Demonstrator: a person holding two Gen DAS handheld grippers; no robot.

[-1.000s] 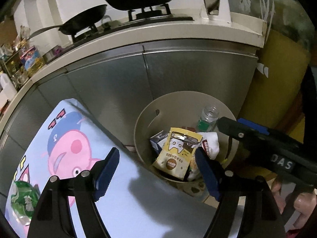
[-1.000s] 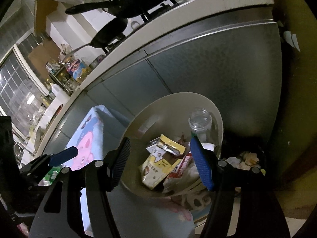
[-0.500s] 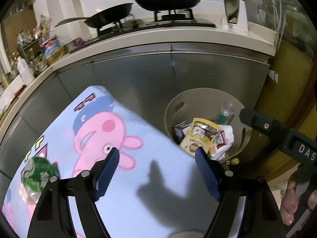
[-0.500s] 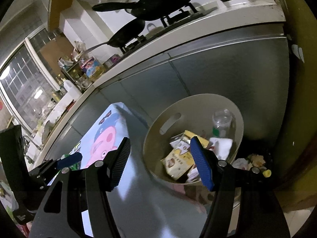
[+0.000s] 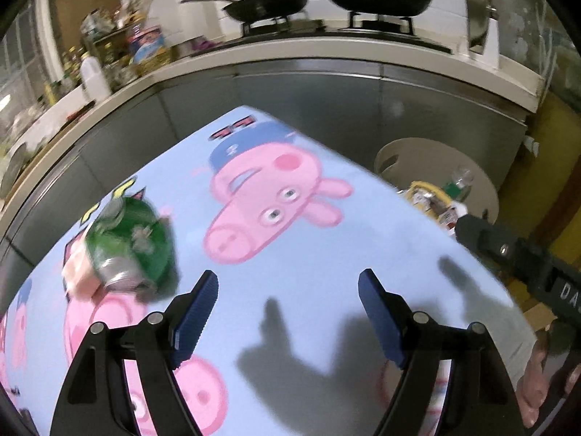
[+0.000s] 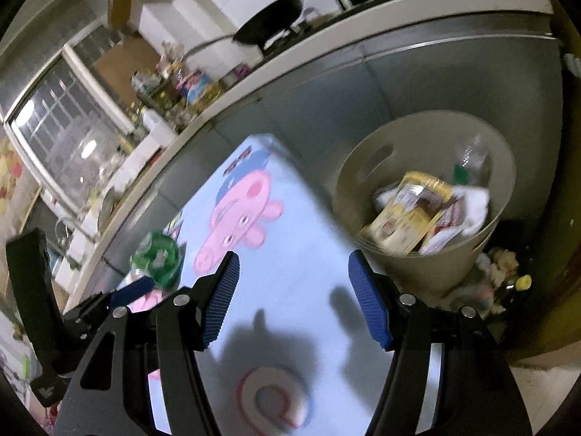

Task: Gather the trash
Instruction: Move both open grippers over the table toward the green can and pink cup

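The left gripper (image 5: 288, 312) hung over a light-blue cloth (image 5: 363, 250) printed with pink cartoon pigs. Its jaws stood wide apart, with nothing between the blue pads (image 5: 198, 312). The right gripper (image 6: 294, 296) was over the same cloth, its jaws also parted and empty, set a little narrower than the left pair.

A crumpled green wrapper (image 5: 127, 243), the trash not yet collected, lay on the cloth at the left. A pale pink piece (image 5: 78, 279) touched its near-left side; what it was could not be told. In the left wrist view the wrapper sat just beyond and left of the left finger, apart from it. In the right wrist view the same wrapper (image 6: 159, 256) showed left of the left pad, close behind the tip of the left gripper (image 6: 130, 292), which entered from the left edge.

A beige bin (image 6: 417, 152) stood on the floor at the right, off the right edge of the cloth and against grey cabinet fronts (image 5: 326, 101). It held a yellow packet (image 6: 406, 218), a clear bottle (image 6: 472, 156) with a green label, and white crumpled paper (image 6: 475, 203). More litter (image 6: 501, 265) lay on the floor at the right of the bin.

Far behind, on the worktop, two black pans (image 5: 268, 3) sat on a hob. Part of the right gripper (image 5: 519, 258) and a hand (image 5: 533, 385) appeared at the right edge of the left wrist view.
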